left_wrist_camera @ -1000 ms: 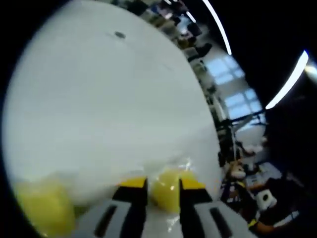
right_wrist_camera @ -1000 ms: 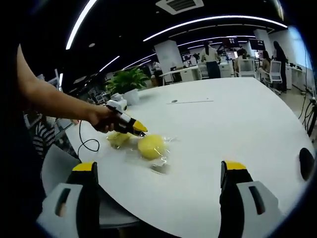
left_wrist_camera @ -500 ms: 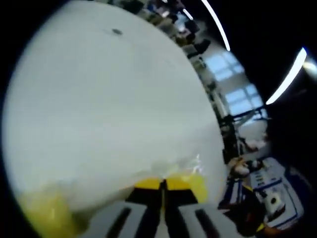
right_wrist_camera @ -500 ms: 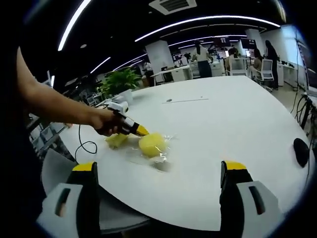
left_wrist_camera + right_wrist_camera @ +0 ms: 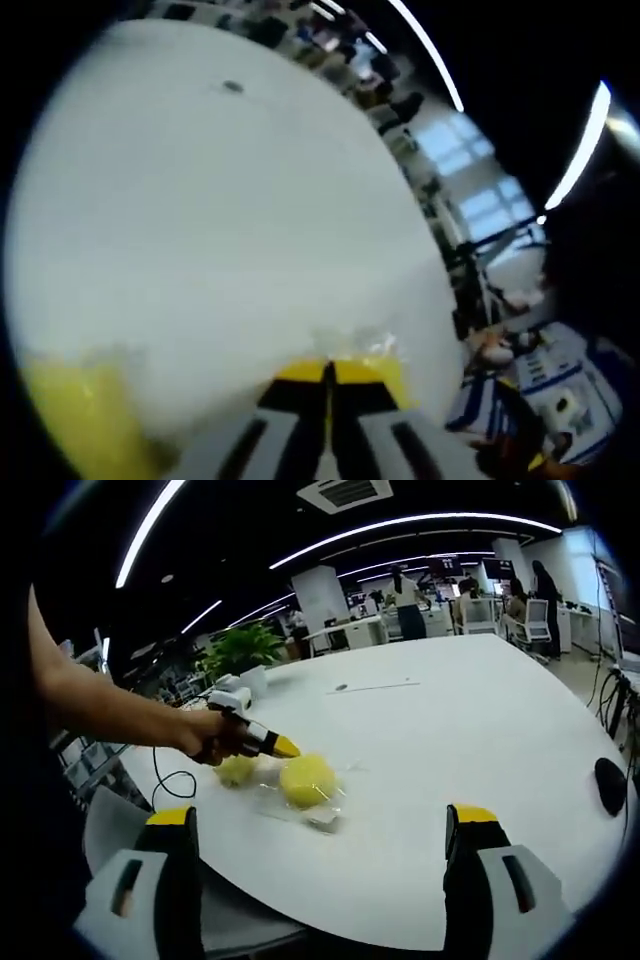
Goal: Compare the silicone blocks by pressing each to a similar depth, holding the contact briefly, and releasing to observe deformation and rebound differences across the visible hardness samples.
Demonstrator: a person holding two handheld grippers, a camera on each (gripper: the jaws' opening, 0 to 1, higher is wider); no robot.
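Left gripper view. My left gripper (image 5: 327,378): jaws pressed together, yellow tips meeting in one seam, nothing between them. Just past the tips, a yellow silicone block (image 5: 385,362) under crinkled clear wrap (image 5: 352,341); whether the tips touch it I cannot tell. Off to the left of the jaws, a second yellow block (image 5: 75,415), blurred and close. The white table (image 5: 220,210) spreads ahead.

Right gripper view. My right gripper (image 5: 325,865): jaws spread wide, empty, held back from the table edge (image 5: 420,780) and level with it. Ahead and left of the jaws, my left hand (image 5: 205,737) reaches in on an outstretched forearm and grips the left gripper (image 5: 270,746), its tip just beside the rounder yellow block (image 5: 306,780). The smaller yellow block (image 5: 236,770) lies beneath that hand. Both sit on the clear wrap (image 5: 310,808).

Risk, as a judgement: a closed tip is narrow; pushed off-centre on the rounded block it may slide off, or the slick wrap may let the block skate, spoiling a like-for-like depth. The right gripper is too far off to steady anything.
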